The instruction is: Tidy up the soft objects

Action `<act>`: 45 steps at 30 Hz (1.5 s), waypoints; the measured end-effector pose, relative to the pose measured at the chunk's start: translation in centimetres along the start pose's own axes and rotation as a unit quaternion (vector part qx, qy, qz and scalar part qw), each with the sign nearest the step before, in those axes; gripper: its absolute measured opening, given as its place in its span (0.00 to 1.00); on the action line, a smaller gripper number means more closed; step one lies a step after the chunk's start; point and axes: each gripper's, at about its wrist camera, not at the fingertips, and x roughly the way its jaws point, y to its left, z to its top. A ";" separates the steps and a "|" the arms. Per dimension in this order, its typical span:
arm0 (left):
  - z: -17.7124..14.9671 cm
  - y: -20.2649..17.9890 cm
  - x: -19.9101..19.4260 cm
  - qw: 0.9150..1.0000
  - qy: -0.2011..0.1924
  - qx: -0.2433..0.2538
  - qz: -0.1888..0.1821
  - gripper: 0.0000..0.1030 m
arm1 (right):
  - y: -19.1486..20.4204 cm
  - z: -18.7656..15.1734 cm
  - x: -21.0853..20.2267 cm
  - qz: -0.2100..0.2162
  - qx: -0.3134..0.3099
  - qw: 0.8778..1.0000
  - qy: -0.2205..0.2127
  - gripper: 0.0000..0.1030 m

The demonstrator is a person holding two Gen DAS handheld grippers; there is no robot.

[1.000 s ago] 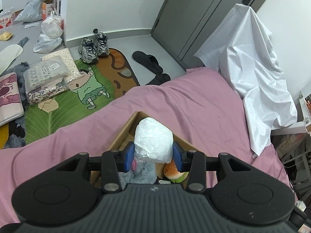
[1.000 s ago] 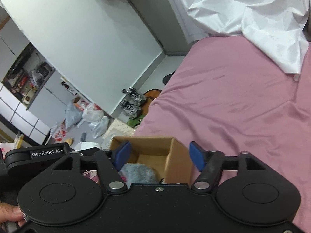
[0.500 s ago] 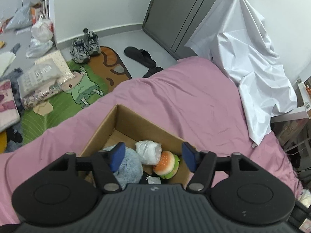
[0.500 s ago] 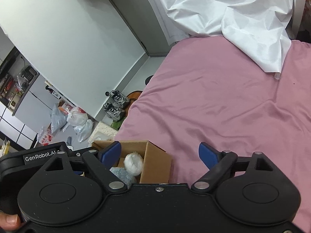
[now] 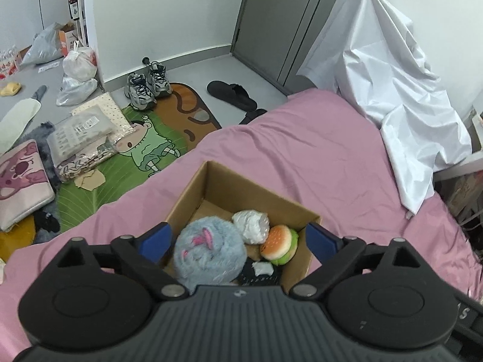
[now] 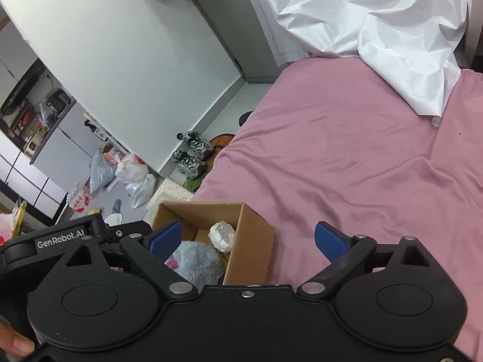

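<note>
Four soft things already in the cardboard box on the pink bed: grey plush, white bundle, burger toy, dark cloth. Left gripper and right gripper just spread wide, empty. Bed otherwise bare of toys; likely near done.

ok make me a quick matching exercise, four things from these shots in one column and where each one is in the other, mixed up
Things:
1. burger plush
2. sneakers
3. white sheet
4. pink cushion

Places:
A. draped over something at the far side of the pink bed
B. on the floor by the wall, at the edge of the cartoon mat
C. inside the cardboard box, next to the white bundle
D. on the floor at the left edge of the left wrist view

Pairs: 1-C, 2-B, 3-A, 4-D
</note>
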 end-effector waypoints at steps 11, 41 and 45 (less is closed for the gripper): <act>-2.9 0.1 -2.4 1.000 0.000 0.027 0.010 0.99 | -0.7 -1.7 -2.5 -0.013 -0.011 1.000 0.000 1.00; -6.5 -1.3 -12.6 0.993 -0.032 0.109 -0.030 0.99 | 0.5 -3.8 -16.0 -0.064 -0.036 0.995 -0.062 1.00; -6.9 -0.7 -13.7 0.992 -0.035 0.117 -0.037 0.99 | 1.4 -4.7 -17.3 -0.070 -0.037 0.995 -0.061 1.00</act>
